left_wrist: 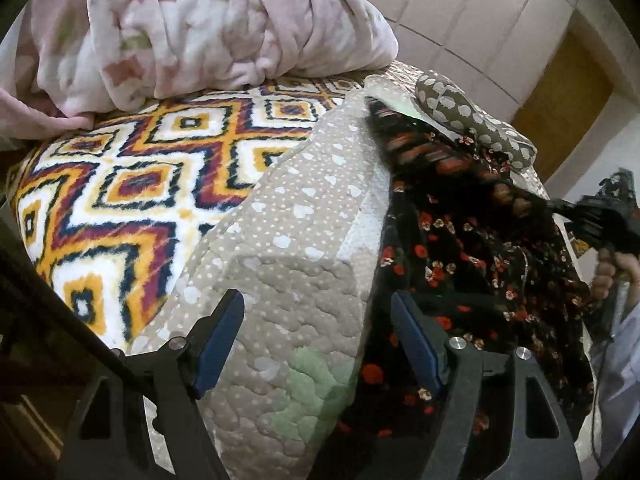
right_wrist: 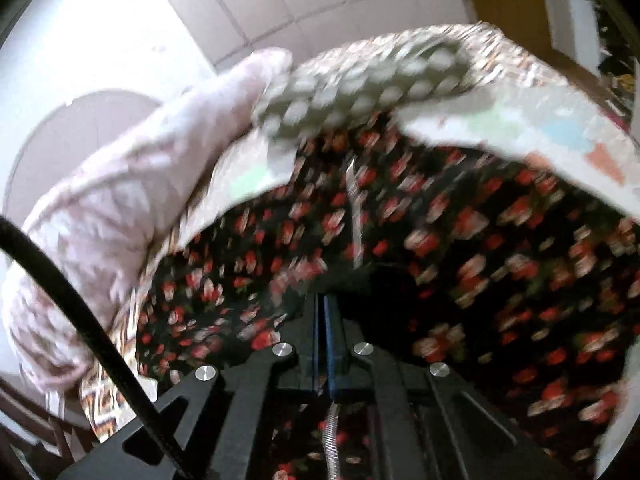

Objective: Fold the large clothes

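Quilted bed: right hand-held gripper pinching floral garment; left hand-held gripper spread beside it

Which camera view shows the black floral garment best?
The left wrist view: the black floral garment is sharp there, spread on the quilt and pulled toward the right gripper. The right wrist view shows it close but blurred, pinched in the shut jaws.

A bed with a bright diamond-patterned cover fills the near left, a pink floral blanket heaped at its far end. Behind stand glossy white wardrobe panels, with a wooden door at the far right.
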A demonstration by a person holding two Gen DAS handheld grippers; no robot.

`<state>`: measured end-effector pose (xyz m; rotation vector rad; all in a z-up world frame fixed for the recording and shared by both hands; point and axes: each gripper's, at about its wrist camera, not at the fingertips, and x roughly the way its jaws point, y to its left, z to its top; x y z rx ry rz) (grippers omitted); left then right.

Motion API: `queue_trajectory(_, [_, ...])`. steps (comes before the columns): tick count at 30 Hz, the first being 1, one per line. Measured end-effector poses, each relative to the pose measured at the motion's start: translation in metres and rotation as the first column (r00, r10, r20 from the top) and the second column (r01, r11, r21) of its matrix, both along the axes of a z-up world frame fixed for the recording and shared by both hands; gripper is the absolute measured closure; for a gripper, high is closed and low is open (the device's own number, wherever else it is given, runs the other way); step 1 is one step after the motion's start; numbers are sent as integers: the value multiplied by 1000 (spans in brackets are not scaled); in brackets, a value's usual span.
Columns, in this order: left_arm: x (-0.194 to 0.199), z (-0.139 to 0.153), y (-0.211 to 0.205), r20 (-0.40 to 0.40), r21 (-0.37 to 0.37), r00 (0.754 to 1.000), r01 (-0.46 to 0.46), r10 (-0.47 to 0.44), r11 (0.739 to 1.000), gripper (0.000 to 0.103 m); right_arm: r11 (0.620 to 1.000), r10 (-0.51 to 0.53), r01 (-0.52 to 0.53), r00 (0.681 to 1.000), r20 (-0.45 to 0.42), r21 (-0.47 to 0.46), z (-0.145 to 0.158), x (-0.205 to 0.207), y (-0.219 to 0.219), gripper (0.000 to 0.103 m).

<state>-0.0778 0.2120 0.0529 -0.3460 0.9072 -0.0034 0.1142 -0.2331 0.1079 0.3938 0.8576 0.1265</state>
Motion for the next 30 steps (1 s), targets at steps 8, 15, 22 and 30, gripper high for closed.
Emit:
queue_trajectory(8, [6,-10,-8,-42,-28,998,45,-46,999,28,943,-225,187,967,-115,-275,-21,-2,-63,95])
queue_trajectory(15, [9,-23,-24,-90,-11,985,145,-145,989,29,968,-210,202,977,-42,-147,-3,-61,-80,61])
queue_trajectory(22, [5,-25,-38,-111,-56,973,196,-201,979,98,980,-168,162,985,-44,-113,-4,-155,-114,47])
queue_trajectory(30, [-17,-5,-26,-99,16,985,147,-144,989,103,974,-185,165,976,-120,-157,-49,-251,-132,41])
